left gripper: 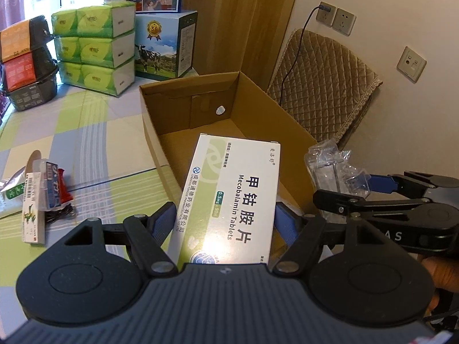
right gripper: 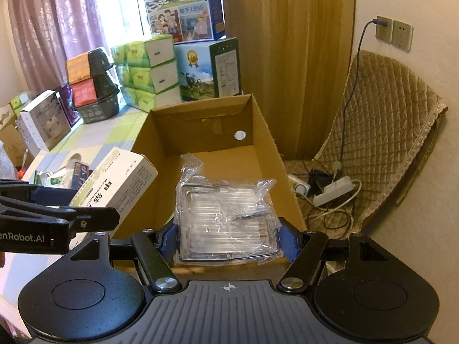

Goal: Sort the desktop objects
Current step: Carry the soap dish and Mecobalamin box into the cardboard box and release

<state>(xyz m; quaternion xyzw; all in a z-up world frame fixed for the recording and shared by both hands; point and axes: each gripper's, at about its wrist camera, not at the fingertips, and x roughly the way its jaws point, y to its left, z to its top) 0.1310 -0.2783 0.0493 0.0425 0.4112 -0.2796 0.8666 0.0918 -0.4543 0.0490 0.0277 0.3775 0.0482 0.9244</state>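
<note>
The left gripper (left gripper: pixel 225 215) has its blue fingers (left gripper: pixel 165 219) pinching a white-and-green pill box (left gripper: pixel 229 197) by its long sides, the box tilted up over the near end of an open carton (left gripper: pixel 160 132) whose floor is bare in this view. Just to its right, the right gripper (right gripper: pixel 228 236) has its fingers (right gripper: pixel 288 242) clamped on a clear plastic packet (right gripper: pixel 226 215) (something wiry shows through the wrap, too blurred to name), held above the carton's near edge. From the right wrist view the pill box appears at left, over the carton's left wall, apart from the packet. The carton sits on a desk (left gripper: pixel 94 132) with a green check cover. Left of the carton, a small heap (left gripper: pixel 43 195) of packets and slim boxes lies on the desk. At the far end stand stacked green tissue packs (left gripper: pixel 94 46) and milk cartons (left gripper: pixel 165 46). A quilted chair (right gripper: pixel 381 132) stands right of the carton.
</note>
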